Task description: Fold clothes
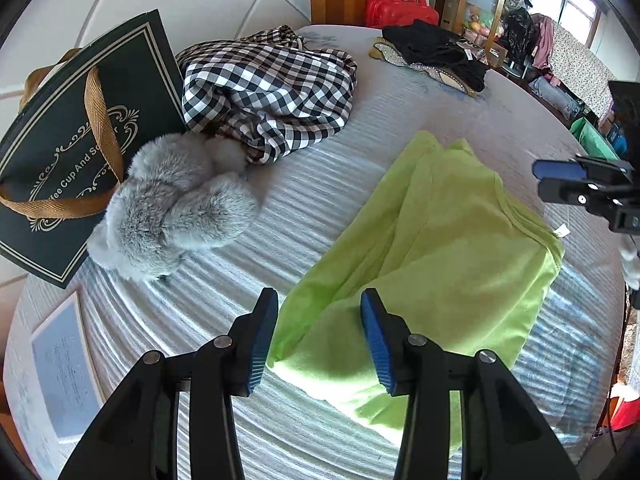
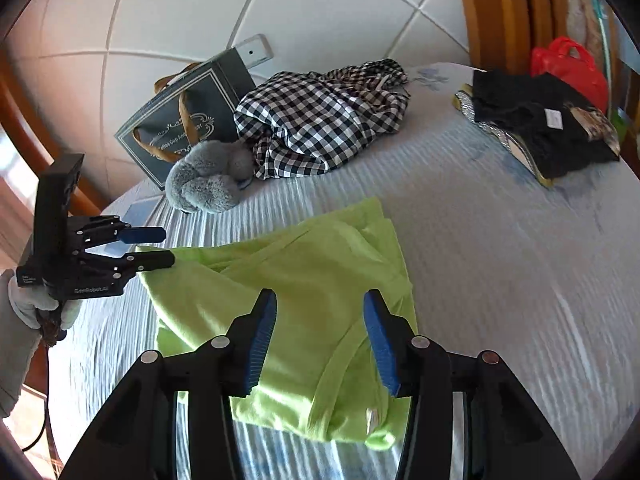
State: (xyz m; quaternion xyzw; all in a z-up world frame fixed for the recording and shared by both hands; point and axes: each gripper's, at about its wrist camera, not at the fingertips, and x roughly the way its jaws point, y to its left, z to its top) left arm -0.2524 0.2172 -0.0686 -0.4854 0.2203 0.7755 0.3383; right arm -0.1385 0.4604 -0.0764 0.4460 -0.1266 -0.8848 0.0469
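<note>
A lime-green T-shirt [image 1: 436,248] lies partly folded on a bed [image 1: 460,112] covered in a pale ribbed spread, its neckline and white label turned toward 3 o'clock in the left wrist view. The left gripper [image 1: 319,338] hangs over the shirt's lower corner at 6 o'clock with its blue-padded fingers [image 1: 262,340] spread apart and nothing between them. The right gripper [image 2: 320,338] hovers over the collar end of the same shirt, its jaws likewise parted and empty; from the left wrist view it shows at 3 o'clock, just off the shirt's edge.

At 11 o'clock from the shirt, a grey furry item [image 1: 176,204] rests against a dark gift bag [image 1: 76,136] with tan ribbon handles, which leans on the tiled wall. A crumpled black-and-white checked garment [image 1: 272,92] lies just beside the fur, toward 12 o'clock. Well apart at 1 o'clock, black clothing [image 1: 436,52] sits on a sequined piece near the bed's far edge, with a red bag [image 1: 400,8] beyond it. A sheet of paper [image 1: 64,364] lies at 8 o'clock.
</note>
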